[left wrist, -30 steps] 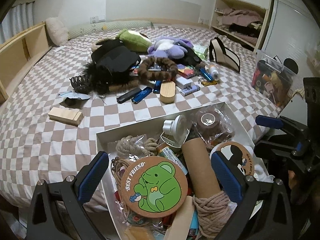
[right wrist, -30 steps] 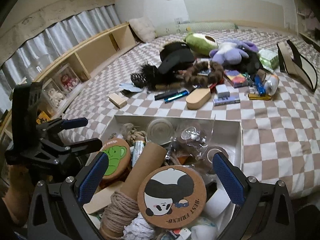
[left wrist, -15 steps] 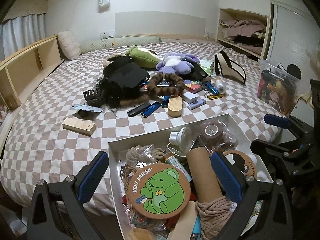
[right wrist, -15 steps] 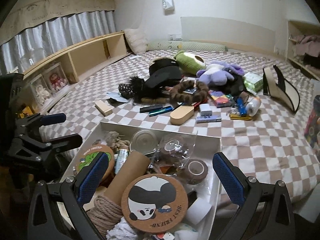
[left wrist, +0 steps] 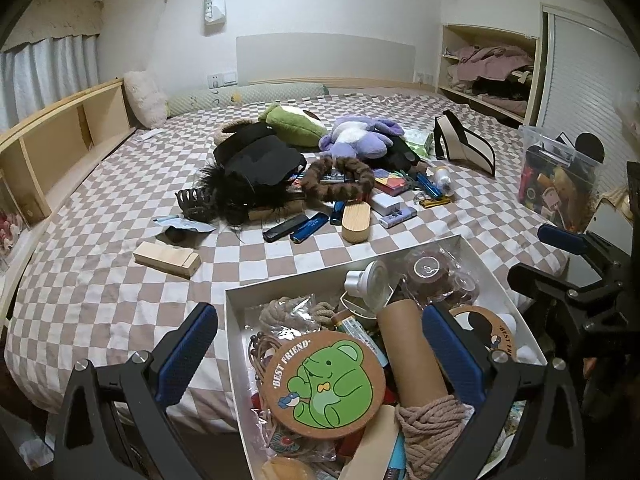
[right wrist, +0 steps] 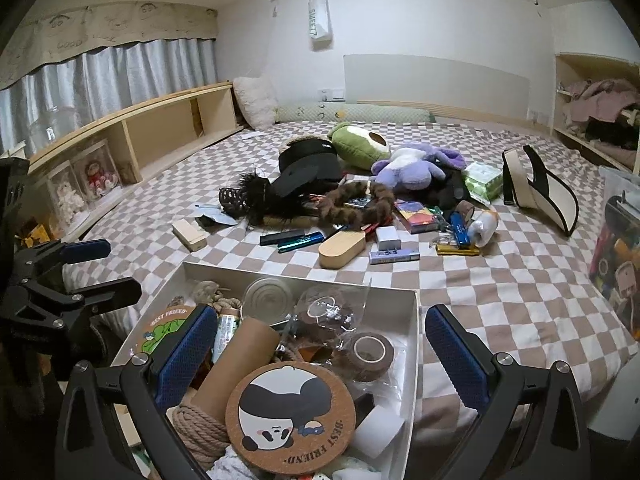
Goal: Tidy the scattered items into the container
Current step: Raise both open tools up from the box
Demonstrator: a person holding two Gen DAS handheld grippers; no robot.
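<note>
Both grippers agape above container [left wrist: 232, 320]

Home bedroom: checkered bed [left wrist: 100, 280], plush toys [right wrist: 408, 168], curtains [right wrist: 100, 80], clothes shelf [left wrist: 488, 76].

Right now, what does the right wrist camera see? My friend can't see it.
An open right gripper hovers over a white box crammed with a panda coaster, rope and tape. Beyond it, plush toys and small clutter lie scattered on a checkered bed.

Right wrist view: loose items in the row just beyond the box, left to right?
wooden block → black stick → blue stick → oval wooden case → white cube → small lilac box
</note>
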